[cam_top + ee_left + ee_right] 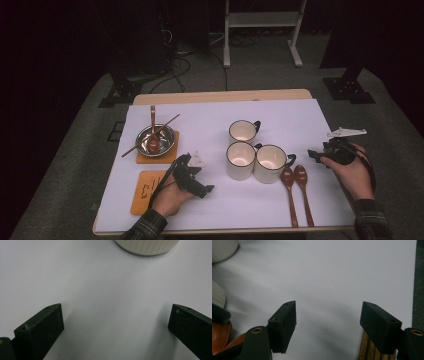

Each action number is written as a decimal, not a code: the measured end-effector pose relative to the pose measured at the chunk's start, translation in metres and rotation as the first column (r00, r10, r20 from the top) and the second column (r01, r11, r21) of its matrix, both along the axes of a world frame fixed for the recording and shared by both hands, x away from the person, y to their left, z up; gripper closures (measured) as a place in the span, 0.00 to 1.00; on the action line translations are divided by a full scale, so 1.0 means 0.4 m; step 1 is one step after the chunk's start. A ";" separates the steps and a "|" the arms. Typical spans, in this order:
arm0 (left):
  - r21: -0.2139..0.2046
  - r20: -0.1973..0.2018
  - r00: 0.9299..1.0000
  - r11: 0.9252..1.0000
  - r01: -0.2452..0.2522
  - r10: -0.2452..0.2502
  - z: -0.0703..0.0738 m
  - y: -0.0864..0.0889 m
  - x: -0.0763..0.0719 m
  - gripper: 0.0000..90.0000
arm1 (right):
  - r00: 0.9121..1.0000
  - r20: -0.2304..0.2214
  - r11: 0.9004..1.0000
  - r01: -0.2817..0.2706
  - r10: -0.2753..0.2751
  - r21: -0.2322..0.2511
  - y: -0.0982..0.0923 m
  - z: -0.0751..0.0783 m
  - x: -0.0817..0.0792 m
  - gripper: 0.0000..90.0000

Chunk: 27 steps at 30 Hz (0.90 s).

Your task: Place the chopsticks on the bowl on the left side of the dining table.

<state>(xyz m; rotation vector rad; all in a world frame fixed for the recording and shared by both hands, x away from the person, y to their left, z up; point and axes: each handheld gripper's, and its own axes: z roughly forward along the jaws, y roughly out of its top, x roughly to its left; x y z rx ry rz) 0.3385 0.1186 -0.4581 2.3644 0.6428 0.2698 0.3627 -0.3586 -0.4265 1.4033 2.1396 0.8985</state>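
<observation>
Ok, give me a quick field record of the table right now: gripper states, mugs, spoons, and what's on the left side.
left gripper: open, nothing between its jaws, aimed toward the mugs
right gripper: open, holding nothing, right of the mugs
mugs: three white ones with dark rims, clustered mid-table, upright; front pair side by side, third behind
spoons: two wooden ones lying side by side in front of the right mug
metal bowl: on a wooden coaster, holding a spoon and chopsticks
second coaster: nearer the person, nothing on it
</observation>
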 end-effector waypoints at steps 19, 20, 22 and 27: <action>0.003 -0.001 1.000 1.000 0.002 -0.002 0.000 0.000 0.000 0.00 | 0.999 -0.029 1.000 0.028 -0.028 -0.007 -0.041 -0.037 -0.031 0.32; 0.003 -0.001 1.000 1.000 0.002 -0.002 0.000 0.000 0.000 0.00 | 0.999 -0.029 1.000 0.025 -0.026 -0.006 -0.041 -0.039 -0.032 0.32; 0.003 -0.001 1.000 1.000 0.002 -0.002 0.000 0.000 0.000 0.00 | 0.999 -0.036 1.000 0.025 -0.025 -0.007 -0.042 -0.044 -0.035 0.32; 0.003 -0.001 1.000 1.000 0.002 -0.002 0.000 0.000 0.000 0.00 | 0.999 -0.044 1.000 0.026 -0.026 -0.015 -0.044 -0.049 -0.038 0.32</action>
